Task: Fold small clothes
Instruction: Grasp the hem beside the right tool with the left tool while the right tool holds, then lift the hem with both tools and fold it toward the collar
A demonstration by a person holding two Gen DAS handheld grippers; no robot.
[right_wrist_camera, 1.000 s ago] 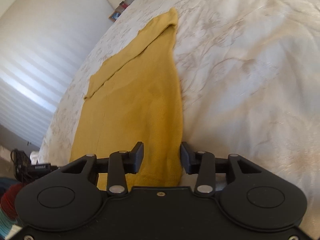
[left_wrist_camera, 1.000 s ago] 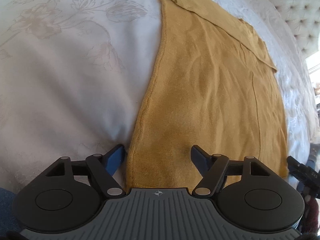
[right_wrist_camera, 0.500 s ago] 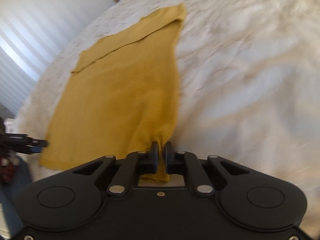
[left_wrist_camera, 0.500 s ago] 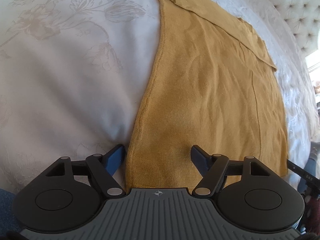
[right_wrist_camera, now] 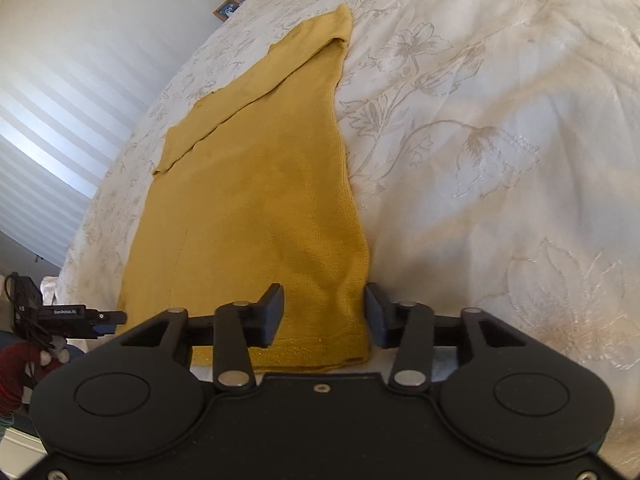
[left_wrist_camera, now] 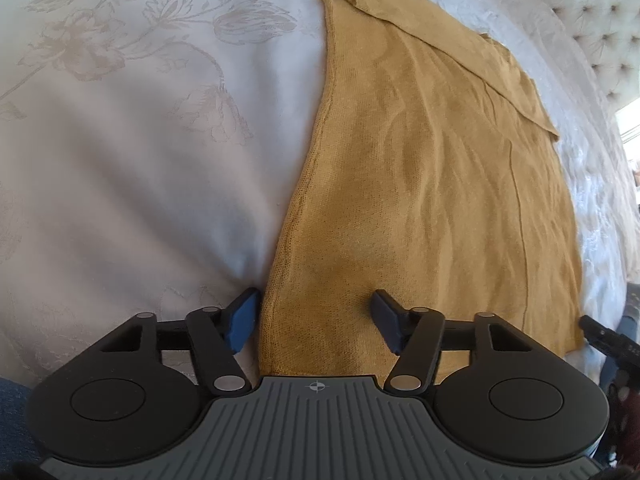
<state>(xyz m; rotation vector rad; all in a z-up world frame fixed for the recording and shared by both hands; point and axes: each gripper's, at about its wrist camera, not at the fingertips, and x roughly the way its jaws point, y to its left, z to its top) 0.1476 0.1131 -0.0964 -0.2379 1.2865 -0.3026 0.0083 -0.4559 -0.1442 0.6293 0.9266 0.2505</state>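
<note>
Reopened since half a second ago: right gripper [right_wrist_camera: 324, 314], then pinched shut on the hem corner, now spread wide again with that corner between its fingers, ungripped. No change at the left gripper [left_wrist_camera: 314, 322], spread wide throughout around the opposite hem corner.

Yellow knit garment [left_wrist_camera: 420, 184] spread flat on the floral bedspread [left_wrist_camera: 140, 140], hem toward 6 o'clock in both wrist views, top end folded over up toward 12 to 1 o'clock. Laid flat and lengthwise, probably so both hem corners can be lifted together and carried toward the far end.

Both grippers low and level at the hem, pointing along the cloth, one per corner. Seen from the right wrist, left gripper's tip at 9 o'clock.
</note>
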